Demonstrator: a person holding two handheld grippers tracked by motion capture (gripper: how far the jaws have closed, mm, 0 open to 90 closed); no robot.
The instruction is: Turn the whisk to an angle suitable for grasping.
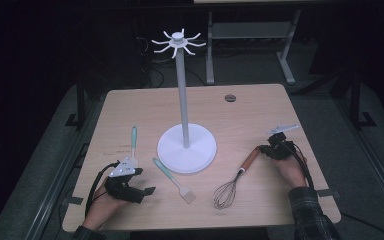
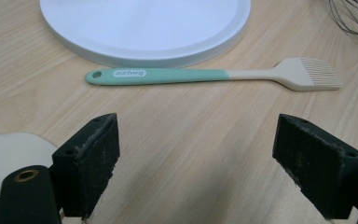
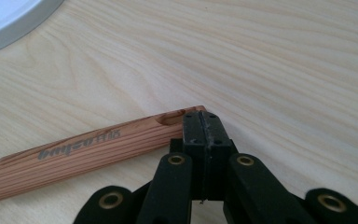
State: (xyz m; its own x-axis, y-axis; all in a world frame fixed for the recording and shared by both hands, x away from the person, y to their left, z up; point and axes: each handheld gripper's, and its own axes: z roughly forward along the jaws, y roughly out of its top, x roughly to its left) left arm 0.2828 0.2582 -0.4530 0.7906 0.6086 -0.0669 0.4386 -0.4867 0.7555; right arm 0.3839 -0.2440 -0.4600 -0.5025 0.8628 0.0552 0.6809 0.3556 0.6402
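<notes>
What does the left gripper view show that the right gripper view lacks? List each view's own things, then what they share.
Left gripper view alone: the green-handled brush lying flat, a bit of the whisk's wires, and the left claw with its jaws wide apart and nothing between them.
Right gripper view alone: the whisk's wooden handle, with the shut right claw at its end.
Both: the wooden table and the white round base of the stand.

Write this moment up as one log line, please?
right gripper: shut, tips at end of whisk wooden handle, not gripping | left gripper: open, pointed toward brush | stand: mid-table, hooks bare
</notes>
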